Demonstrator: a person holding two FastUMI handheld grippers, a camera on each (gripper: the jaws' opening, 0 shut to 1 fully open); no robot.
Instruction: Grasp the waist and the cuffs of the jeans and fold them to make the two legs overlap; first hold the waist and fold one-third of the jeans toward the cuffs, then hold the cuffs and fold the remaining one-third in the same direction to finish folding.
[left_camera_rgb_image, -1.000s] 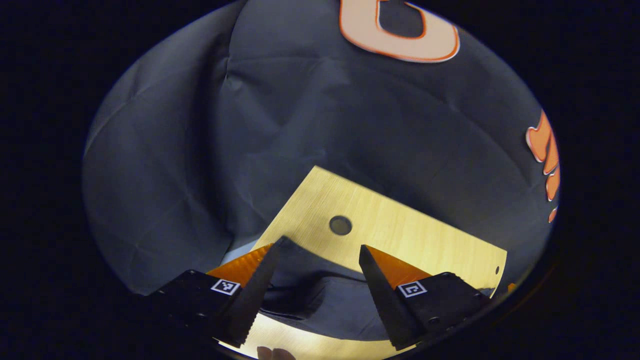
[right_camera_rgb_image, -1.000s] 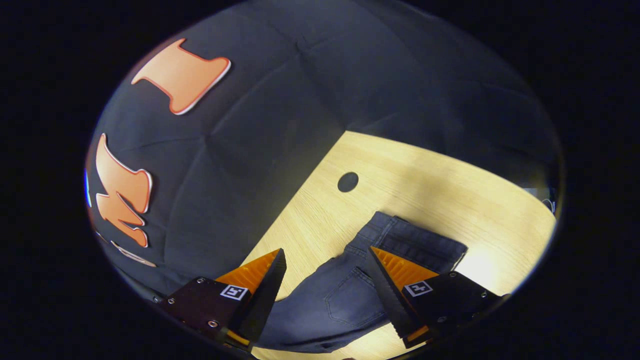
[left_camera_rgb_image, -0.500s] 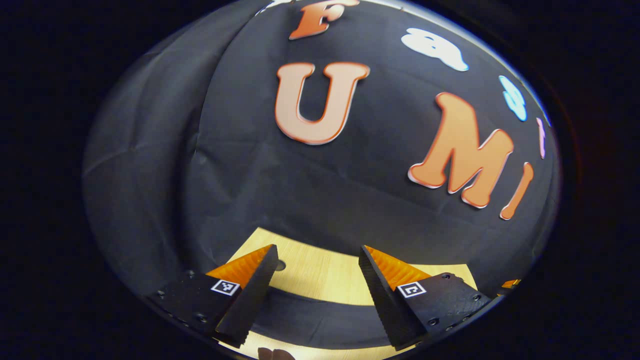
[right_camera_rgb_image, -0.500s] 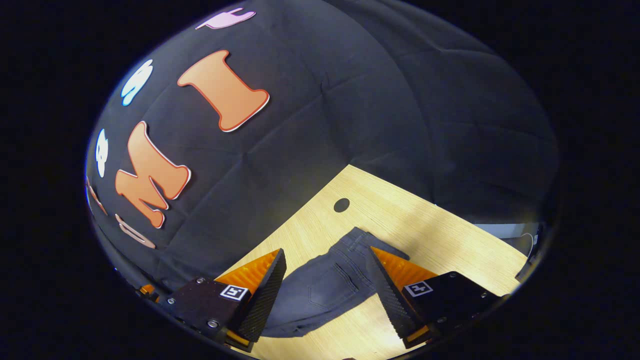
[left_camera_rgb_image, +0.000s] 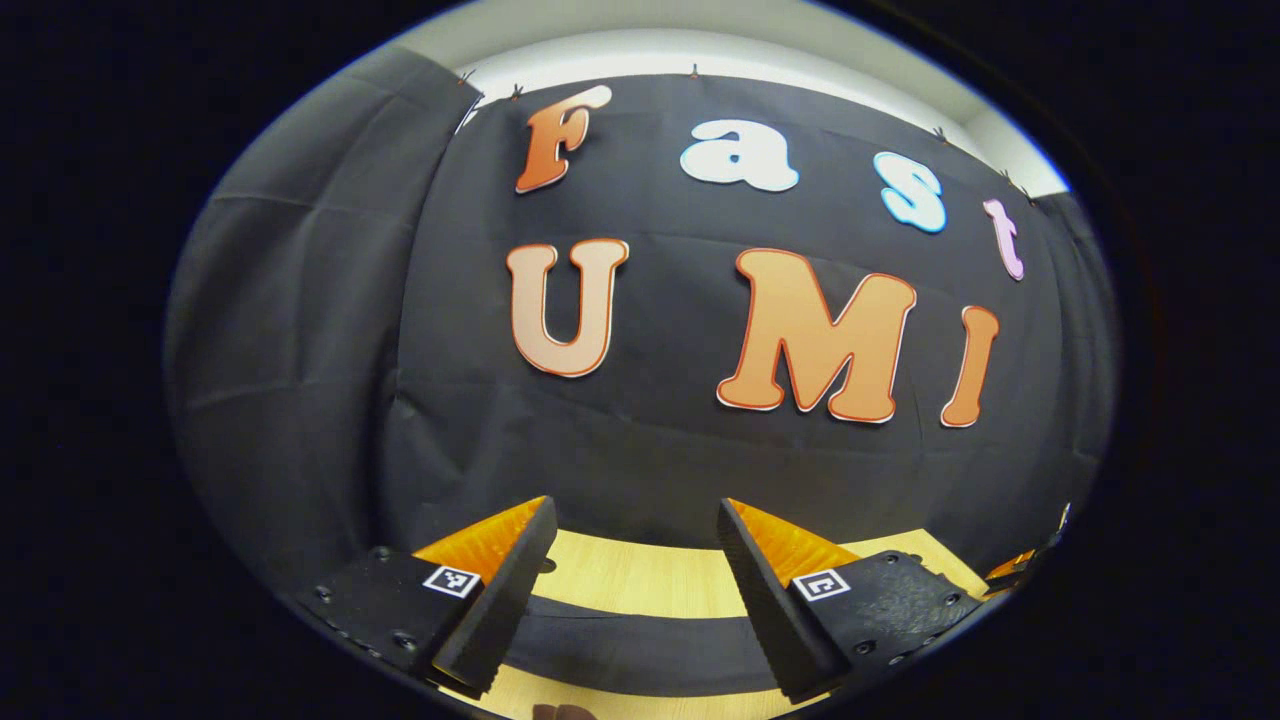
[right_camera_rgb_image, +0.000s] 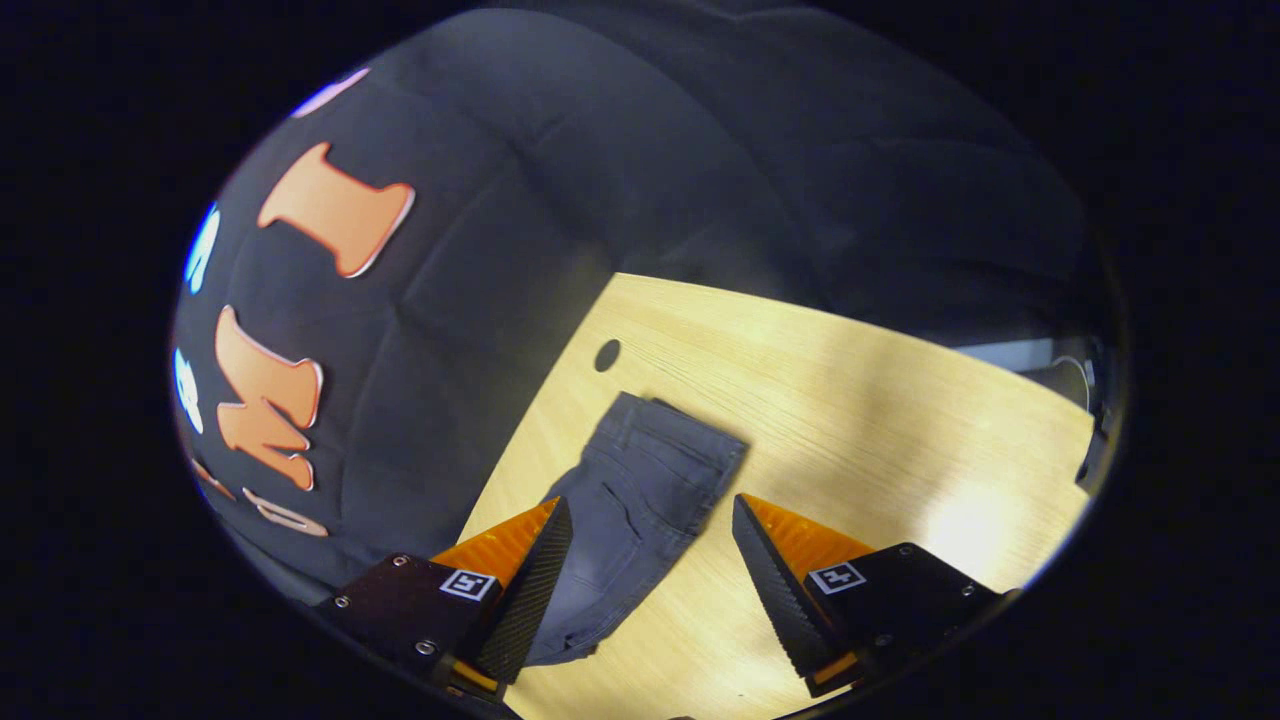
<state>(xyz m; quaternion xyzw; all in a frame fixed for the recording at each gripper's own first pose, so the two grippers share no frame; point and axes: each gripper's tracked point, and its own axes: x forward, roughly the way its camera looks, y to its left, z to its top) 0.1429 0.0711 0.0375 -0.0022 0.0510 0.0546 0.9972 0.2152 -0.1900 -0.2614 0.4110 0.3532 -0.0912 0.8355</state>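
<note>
On the table: dark grey jeans (right_camera_rgb_image: 640, 490) lie flat on a light wood-grain table (right_camera_rgb_image: 850, 400), their waist end toward the table's far edge and their legs running back under the right gripper.
Jeans in the left gripper view: a dark band of cloth (left_camera_rgb_image: 630, 645) lies across the table between and below the fingers; I cannot tell which part of the jeans it is.
Left gripper (left_camera_rgb_image: 630, 585): its two fingers are spread wide apart with nothing between them, held above the table and apart from the cloth.
Right gripper (right_camera_rgb_image: 650, 590): fingers likewise spread and empty, held above the jeans without touching them; its left finger (right_camera_rgb_image: 525, 590) hides part of the legs.
Nearby things: a small round dark hole (right_camera_rgb_image: 606, 355) in the tabletop just beyond the waist end.
At the right edge: the tip of another gripper (left_camera_rgb_image: 1015, 568) peeks in at the left gripper view's right rim.
Surface: pale yellow wood, brightly lit, with a glare patch (right_camera_rgb_image: 960, 520) to the right of the jeans.
Room: black cloth wall (left_camera_rgb_image: 300, 350) hangs behind the table and along its side, creased in folds; a pale strip of wall or ceiling (left_camera_rgb_image: 720, 40) shows above it.
</note>
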